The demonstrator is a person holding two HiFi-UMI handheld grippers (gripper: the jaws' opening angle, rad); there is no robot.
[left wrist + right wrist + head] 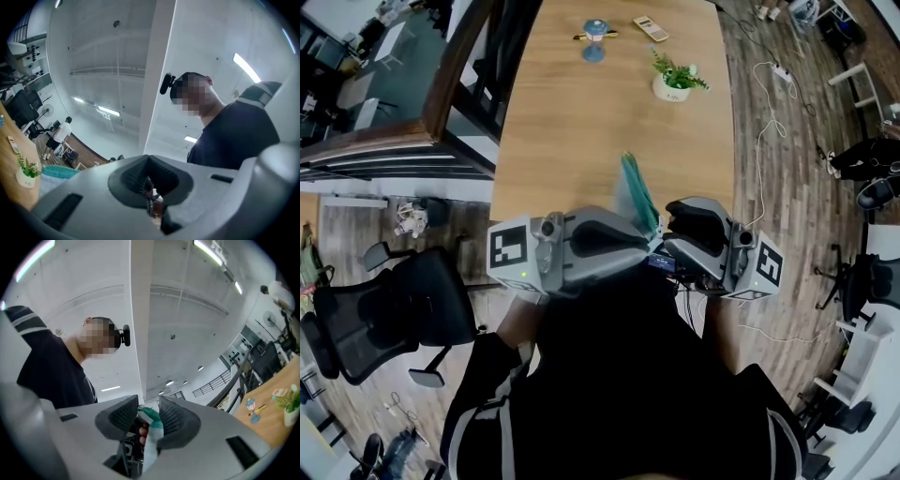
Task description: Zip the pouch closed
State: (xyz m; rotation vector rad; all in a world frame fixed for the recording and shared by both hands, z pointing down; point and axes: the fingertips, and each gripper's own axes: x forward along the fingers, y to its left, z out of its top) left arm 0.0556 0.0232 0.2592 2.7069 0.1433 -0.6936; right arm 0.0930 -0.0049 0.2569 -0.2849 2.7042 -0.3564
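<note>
A teal and white pouch stands on edge above the wooden table's near end, between my two grippers close to the person's body. My left gripper comes in from the left. In the left gripper view its jaws are shut, with a small piece of the pouch pinched between the pads. A strip of the pouch shows beyond the gripper's body. My right gripper comes in from the right. Its jaws stand apart, and the pouch fabric lies against one pad and clear of the other.
A small potted plant, a blue object and a flat keypad device sit at the table's far end. A black office chair stands on the floor at the left. Cables lie on the floor at the right.
</note>
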